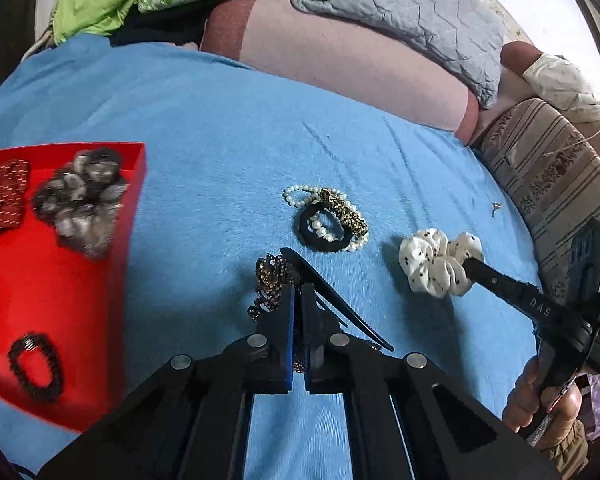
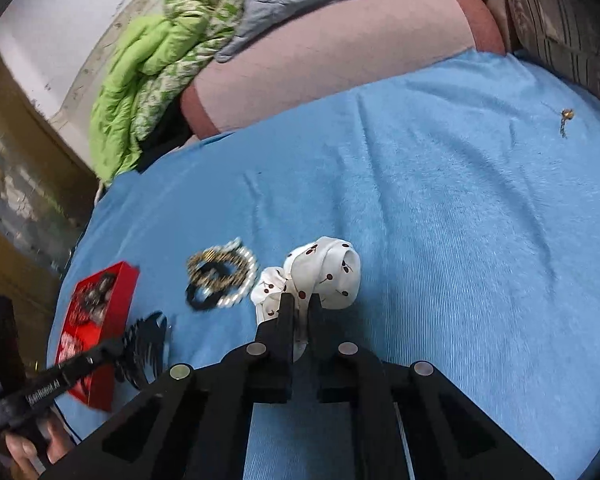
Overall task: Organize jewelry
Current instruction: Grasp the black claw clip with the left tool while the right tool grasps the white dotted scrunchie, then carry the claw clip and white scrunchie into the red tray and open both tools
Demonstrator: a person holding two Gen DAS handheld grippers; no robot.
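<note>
Scrunchie clamped in right hand-held gripper — off towel.

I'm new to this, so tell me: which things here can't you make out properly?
- Small metal piece: too small to identify, either view.
- Red tray: left side cut off by left wrist view's edge; contents blurred.
- Beaded hair clip: its rear hidden behind the left gripper.

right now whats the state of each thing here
left gripper: shut on the hair clip
hair clip: black, pinched in the left gripper
right gripper: shut on the white scrunchie
white scrunchie: pinched at one edge
red tray: open, holds several hair ties
pearl bracelet: loose on the blue cloth, tangled with a black tie
blue cloth: spread flat
</note>
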